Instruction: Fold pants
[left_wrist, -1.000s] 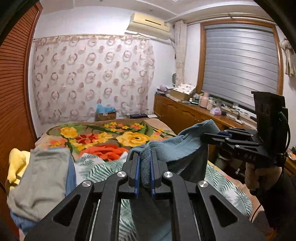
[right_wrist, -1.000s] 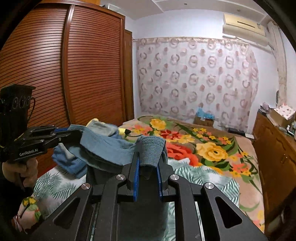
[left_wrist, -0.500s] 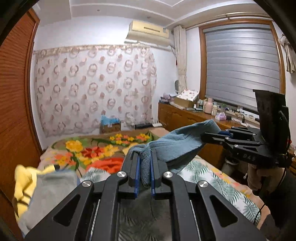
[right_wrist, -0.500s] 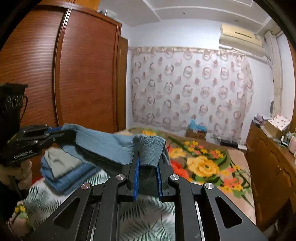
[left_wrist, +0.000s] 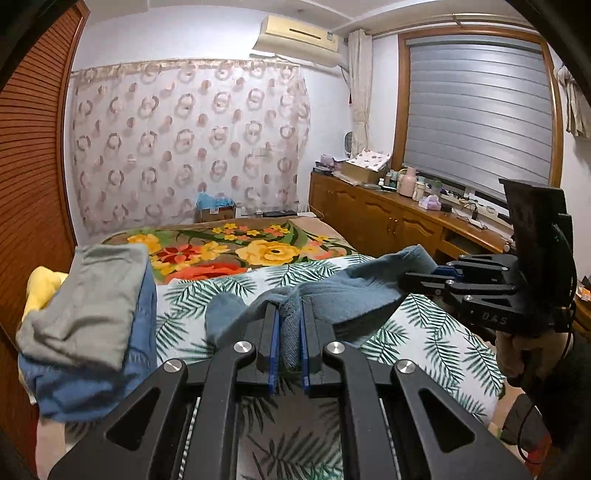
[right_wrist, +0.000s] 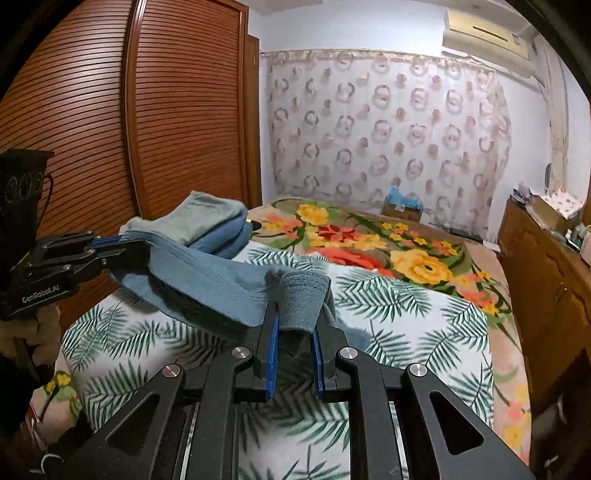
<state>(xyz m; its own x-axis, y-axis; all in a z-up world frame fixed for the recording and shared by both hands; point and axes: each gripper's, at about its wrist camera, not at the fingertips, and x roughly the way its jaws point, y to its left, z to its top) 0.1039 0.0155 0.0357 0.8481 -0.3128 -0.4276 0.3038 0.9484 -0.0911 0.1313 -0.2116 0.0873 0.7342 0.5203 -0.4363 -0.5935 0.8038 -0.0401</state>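
Observation:
The blue-grey pants (left_wrist: 343, 295) hang stretched between my two grippers above the bed. My left gripper (left_wrist: 288, 325) is shut on one bunched end of the waistband. My right gripper (right_wrist: 293, 325) is shut on the other end (right_wrist: 303, 302). The band sags between them (right_wrist: 207, 284). Each gripper shows in the other's view: the right one at right in the left wrist view (left_wrist: 424, 280), the left one at left in the right wrist view (right_wrist: 125, 247). The lower part of the pants is hidden below my fingers.
A bed with a palm-leaf sheet (left_wrist: 424, 332) and a floral blanket (left_wrist: 240, 251) lies below. A stack of folded clothes (left_wrist: 88, 317) sits at the bed's left edge, also in the right wrist view (right_wrist: 207, 221). A wooden wardrobe (right_wrist: 110, 110) stands left, a low cabinet (left_wrist: 388, 221) right.
Both grippers rose with the pants, then came back down toward the bed. The pants now hang lower over the palm-leaf sheet. Both grips stay shut.

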